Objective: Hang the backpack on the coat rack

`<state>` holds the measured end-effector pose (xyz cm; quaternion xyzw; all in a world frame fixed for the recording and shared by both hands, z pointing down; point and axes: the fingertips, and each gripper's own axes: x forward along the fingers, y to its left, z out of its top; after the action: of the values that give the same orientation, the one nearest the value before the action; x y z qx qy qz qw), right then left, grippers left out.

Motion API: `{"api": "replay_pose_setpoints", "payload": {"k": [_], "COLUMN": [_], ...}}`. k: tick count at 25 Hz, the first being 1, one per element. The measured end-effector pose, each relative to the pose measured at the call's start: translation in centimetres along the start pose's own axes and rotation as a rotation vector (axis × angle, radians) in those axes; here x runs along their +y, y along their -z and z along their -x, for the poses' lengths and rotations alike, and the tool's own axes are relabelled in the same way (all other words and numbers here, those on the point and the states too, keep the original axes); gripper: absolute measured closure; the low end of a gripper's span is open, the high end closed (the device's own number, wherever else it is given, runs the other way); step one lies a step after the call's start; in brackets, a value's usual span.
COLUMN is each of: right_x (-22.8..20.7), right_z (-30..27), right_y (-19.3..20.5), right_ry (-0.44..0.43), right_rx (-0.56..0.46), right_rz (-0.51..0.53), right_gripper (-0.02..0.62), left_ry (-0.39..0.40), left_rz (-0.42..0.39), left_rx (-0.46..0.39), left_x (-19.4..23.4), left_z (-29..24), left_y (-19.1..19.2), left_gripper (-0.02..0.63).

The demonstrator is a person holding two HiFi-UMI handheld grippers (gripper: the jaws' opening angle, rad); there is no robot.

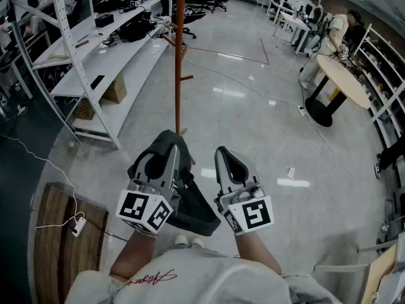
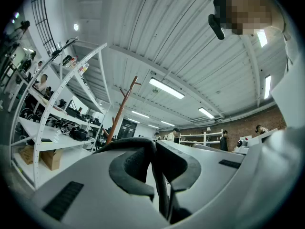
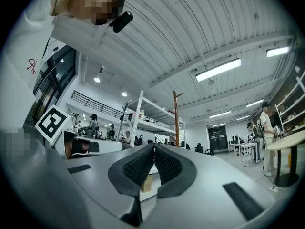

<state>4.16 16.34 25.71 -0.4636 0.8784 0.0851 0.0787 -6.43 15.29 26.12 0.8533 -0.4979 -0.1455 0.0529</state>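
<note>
A dark grey backpack (image 1: 193,209) hangs between my two grippers, low over the floor. Its top strap (image 1: 169,139) runs over the tips of my left gripper (image 1: 166,149), which is shut on it. In the left gripper view the strap (image 2: 138,144) lies across the closed jaws. My right gripper (image 1: 225,154) is beside the bag, shut, with nothing in it; its pads (image 3: 143,163) meet. The coat rack (image 1: 178,56), a brown pole with short pegs, stands ahead of both grippers, and its upper part shows in both gripper views (image 2: 121,111) (image 3: 176,118).
White shelving (image 1: 95,62) with boxes and gear runs along the left. A wooden surface (image 1: 57,246) with a power strip is at lower left. A round table (image 1: 342,78) and people stand at the far right. Cables cross the glossy floor (image 1: 253,94).
</note>
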Motion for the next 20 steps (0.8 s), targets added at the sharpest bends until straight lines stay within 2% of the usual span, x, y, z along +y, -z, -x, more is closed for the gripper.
{"api": "replay_pose_setpoints", "payload": {"k": [11, 20], "right_x": [-0.1, -1.5], "right_z": [0.8, 1.4], "right_y": [0.0, -0.7], "right_ry": [-0.008, -0.021], "right_rx": [-0.007, -0.042], "right_rz": [0.001, -0.003], "right_gripper": [0.575, 0.574], "left_ry": [0.036, 0.038], "left_rz": [-0.001, -0.037], "left_rx": [-0.006, -0.015], "left_x": [-1.9, -2.3], "left_z": [0.0, -1.6], "left_y": [0.1, -0.4], "left_gripper": [0.565, 0.565]}}
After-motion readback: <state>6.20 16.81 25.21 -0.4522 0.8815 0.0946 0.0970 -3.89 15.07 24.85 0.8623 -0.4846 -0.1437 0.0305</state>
